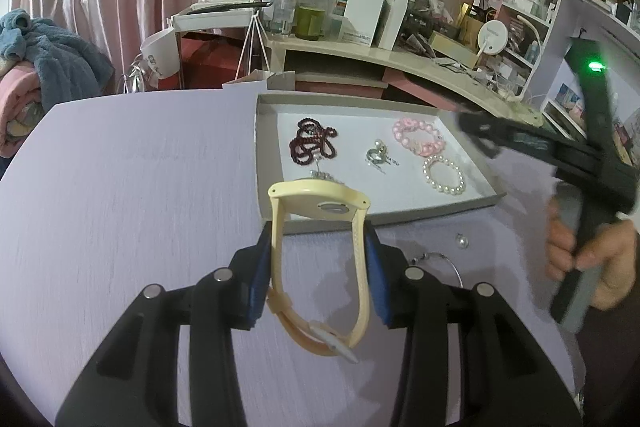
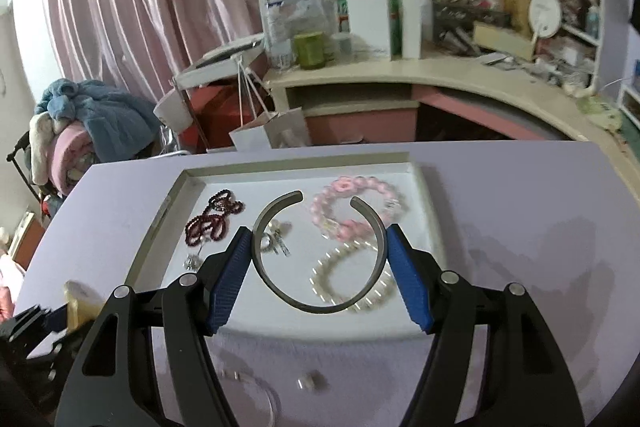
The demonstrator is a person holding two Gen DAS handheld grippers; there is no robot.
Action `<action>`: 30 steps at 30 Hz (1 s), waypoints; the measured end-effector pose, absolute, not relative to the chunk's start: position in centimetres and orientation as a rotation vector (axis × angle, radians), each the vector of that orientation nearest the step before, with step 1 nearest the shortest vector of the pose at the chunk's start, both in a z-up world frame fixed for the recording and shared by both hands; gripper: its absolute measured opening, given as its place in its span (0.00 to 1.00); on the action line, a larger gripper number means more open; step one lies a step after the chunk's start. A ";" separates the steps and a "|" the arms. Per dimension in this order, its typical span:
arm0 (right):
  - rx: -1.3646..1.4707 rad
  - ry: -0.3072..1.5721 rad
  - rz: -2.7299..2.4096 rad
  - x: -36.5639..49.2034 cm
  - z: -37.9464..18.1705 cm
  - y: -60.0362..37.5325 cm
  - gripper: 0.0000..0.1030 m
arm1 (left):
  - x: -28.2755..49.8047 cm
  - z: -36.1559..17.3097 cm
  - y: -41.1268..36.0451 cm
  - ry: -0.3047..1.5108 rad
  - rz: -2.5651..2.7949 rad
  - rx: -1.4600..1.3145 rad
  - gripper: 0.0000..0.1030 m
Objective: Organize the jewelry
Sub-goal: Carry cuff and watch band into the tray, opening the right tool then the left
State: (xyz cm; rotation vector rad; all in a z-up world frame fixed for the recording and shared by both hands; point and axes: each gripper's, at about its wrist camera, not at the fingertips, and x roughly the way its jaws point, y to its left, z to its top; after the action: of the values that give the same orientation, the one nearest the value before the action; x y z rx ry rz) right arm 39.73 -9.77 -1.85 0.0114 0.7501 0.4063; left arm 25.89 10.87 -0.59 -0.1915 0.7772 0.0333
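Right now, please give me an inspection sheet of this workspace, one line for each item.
Surface: lilac table, mostly bare.
Job's things: grey tray holds dark red beads, pink bracelet, pearl bracelet, silver pieces.
Clutter: thin hoop and small stud lie outside the tray.
Grippers: left gripper shut on cream watch; right gripper shut on grey open bangle.
Cables: nothing seen.
Surroundings: crowded desk, shelves, pink curtain.

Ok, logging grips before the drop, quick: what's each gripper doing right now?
Left gripper: closed on the cream watch.
Right gripper: closed on the grey open bangle, above the tray.
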 end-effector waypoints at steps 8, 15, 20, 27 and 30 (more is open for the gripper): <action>0.025 0.818 0.377 42.8 -4.7 -8.9 0.67 | 27.2 -0.5 11.8 0.781 0.031 -0.199 0.41; 0.048 0.817 0.400 42.4 -4.3 -9.9 0.81 | 28.3 -0.6 11.6 0.783 0.007 -0.205 0.41; -0.023 0.742 0.345 40.5 -3.2 -11.0 0.81 | 29.5 -0.7 10.9 0.788 -0.004 -0.207 0.41; -0.110 0.619 0.271 37.2 -2.2 -12.6 0.85 | 33.3 -1.0 10.3 0.802 -0.018 -0.225 0.41; -0.122 0.608 0.244 36.5 -2.2 -13.3 0.85 | 35.1 -1.2 9.8 0.809 -0.023 -0.228 0.41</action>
State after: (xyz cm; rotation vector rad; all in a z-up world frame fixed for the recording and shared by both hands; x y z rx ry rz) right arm 36.50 -13.27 -2.19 -0.1221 0.6076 0.2438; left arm 35.07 9.78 -1.20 -0.2283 0.8085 -0.0227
